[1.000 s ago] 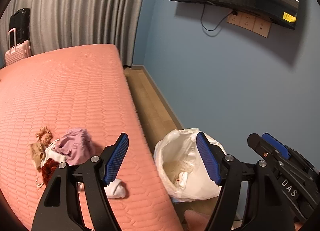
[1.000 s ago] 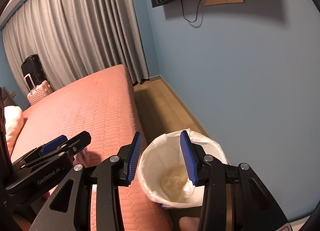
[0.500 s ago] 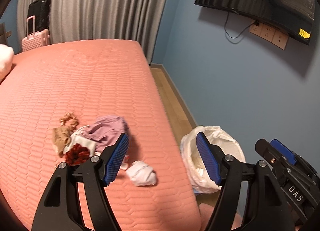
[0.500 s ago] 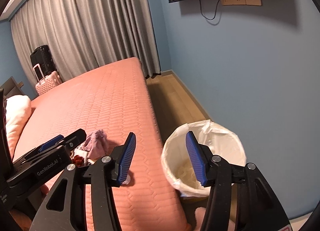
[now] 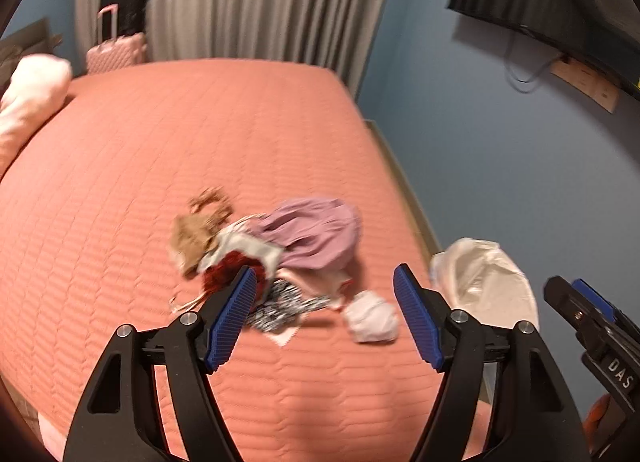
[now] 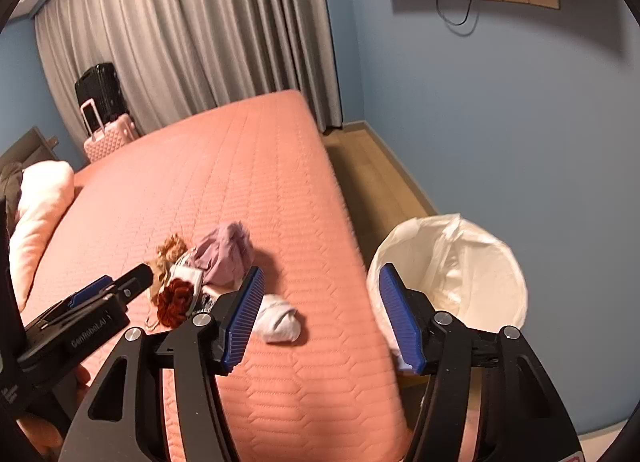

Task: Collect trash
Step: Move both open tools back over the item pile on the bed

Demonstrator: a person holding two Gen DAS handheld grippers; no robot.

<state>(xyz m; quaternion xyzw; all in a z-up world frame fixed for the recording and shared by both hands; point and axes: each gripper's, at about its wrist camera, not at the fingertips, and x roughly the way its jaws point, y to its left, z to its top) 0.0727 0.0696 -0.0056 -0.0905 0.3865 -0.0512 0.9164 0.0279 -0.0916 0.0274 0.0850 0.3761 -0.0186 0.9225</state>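
Trash pile (image 5: 276, 254) on pink bed (image 5: 160, 150), near its right edge: purple cloth, tan scraps, red tuft, patterned piece. White wad (image 5: 372, 322) lies just right of the pile, nearer. Lined bin (image 6: 448, 274) stands on the floor right of the bed. Left gripper (image 5: 325, 316) released, empty, above the pile. Right gripper (image 6: 320, 322) jaws opening, nothing between them.

A trash heap (image 5: 260, 246) lies on the bed (image 5: 160, 150), a wad (image 5: 370, 322) near its right; the bin (image 6: 448, 274) stands right of the bed.
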